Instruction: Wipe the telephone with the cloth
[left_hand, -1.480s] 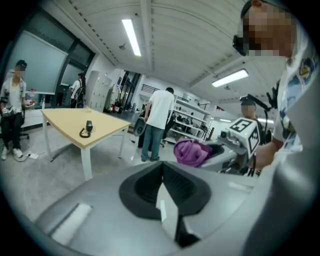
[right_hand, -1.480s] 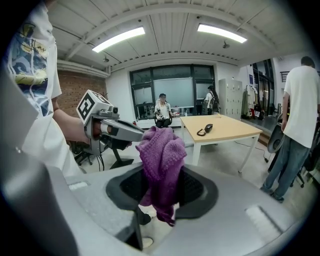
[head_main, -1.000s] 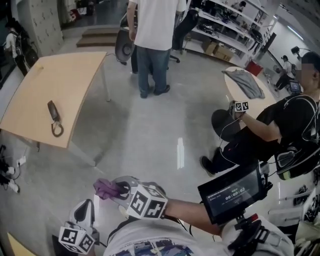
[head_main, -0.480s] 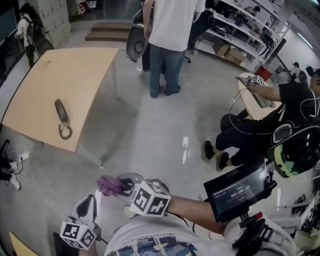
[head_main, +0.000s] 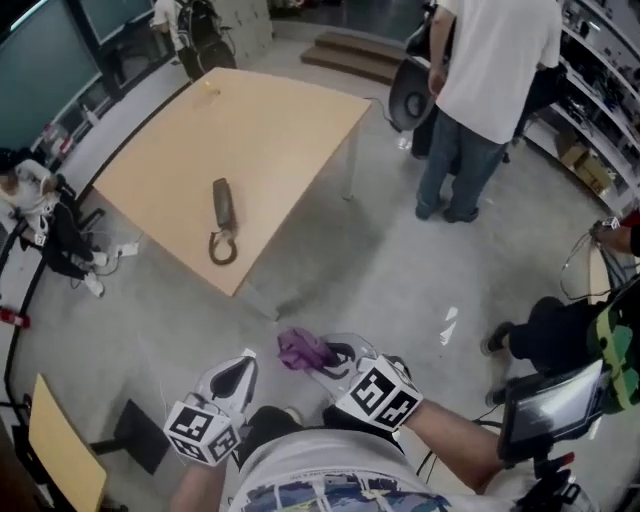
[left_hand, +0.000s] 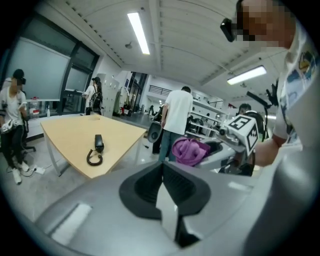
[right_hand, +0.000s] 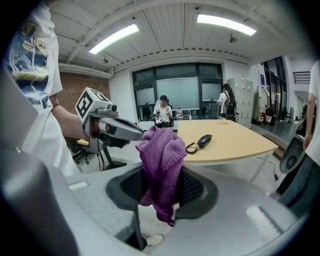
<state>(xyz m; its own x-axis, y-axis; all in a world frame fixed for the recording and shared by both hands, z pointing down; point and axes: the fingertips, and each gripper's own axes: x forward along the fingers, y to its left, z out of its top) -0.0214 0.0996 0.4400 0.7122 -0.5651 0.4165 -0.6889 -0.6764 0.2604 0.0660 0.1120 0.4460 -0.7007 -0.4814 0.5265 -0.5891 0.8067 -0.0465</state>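
Observation:
A dark telephone handset (head_main: 222, 203) with a coiled cord lies on the wooden table (head_main: 260, 120); it shows too in the left gripper view as the handset (left_hand: 98, 143) and in the right gripper view as the handset (right_hand: 204, 140). My right gripper (head_main: 322, 355) is shut on a bunched purple cloth (head_main: 300, 349), which fills the jaws as the cloth (right_hand: 161, 165). My left gripper (head_main: 237, 372) is shut with nothing in it, held low beside my body. Both grippers hang over the floor, well short of the table.
A person in a white shirt and jeans (head_main: 485, 90) stands on the grey floor beyond the table. A seated person (head_main: 560, 330) is at the right edge. A chair (head_main: 60, 440) and cables lie at the left.
The view has swung left, so the table and handset now sit nearer the middle. Both grippers stay close to my body, the right one still holding the cloth.

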